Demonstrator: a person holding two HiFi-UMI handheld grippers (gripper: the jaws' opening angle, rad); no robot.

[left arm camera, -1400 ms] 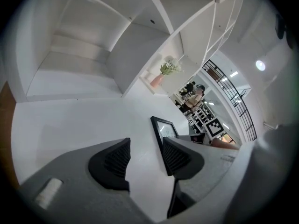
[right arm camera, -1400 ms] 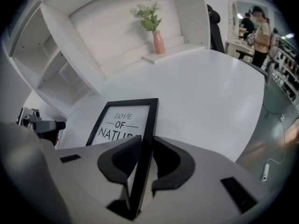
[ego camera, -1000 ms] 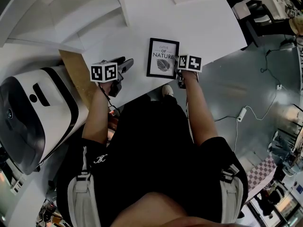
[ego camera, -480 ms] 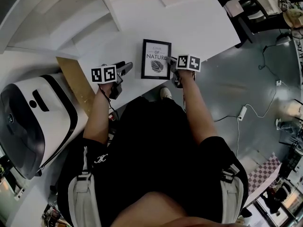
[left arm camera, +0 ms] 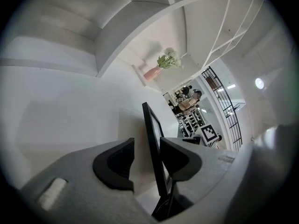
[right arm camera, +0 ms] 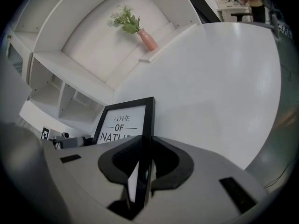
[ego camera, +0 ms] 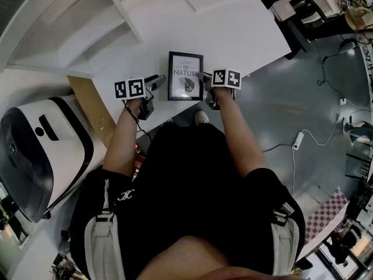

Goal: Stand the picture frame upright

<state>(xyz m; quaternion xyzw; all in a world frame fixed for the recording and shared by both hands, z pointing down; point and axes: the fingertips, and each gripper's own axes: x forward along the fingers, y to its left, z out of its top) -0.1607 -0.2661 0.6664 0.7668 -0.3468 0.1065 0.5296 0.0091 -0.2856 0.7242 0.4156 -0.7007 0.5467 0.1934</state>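
Closing in on the picture frame from both sides. The frame lies face up on the white table, near its front edge, print readable in the head view. It is not upright yet.

Change against the earlier head views: the left gripper stood apart from the frame's left edge a second ago and is now at it. In the left gripper view the jaws stand apart with the frame's black edge passing between them. It is close to one jaw, with a clear gap at the other, so there is no clamp yet.

The right gripper has kept its place on the frame's right edge. Its own view shows both jaws pressed onto the black moulding.

Reading: one side is held and the other is lined up for a grasp. Likely next, the left jaws close, then both grippers tip the top edge up. Risk: the bottom edge may slide on the smooth table during the tilt.
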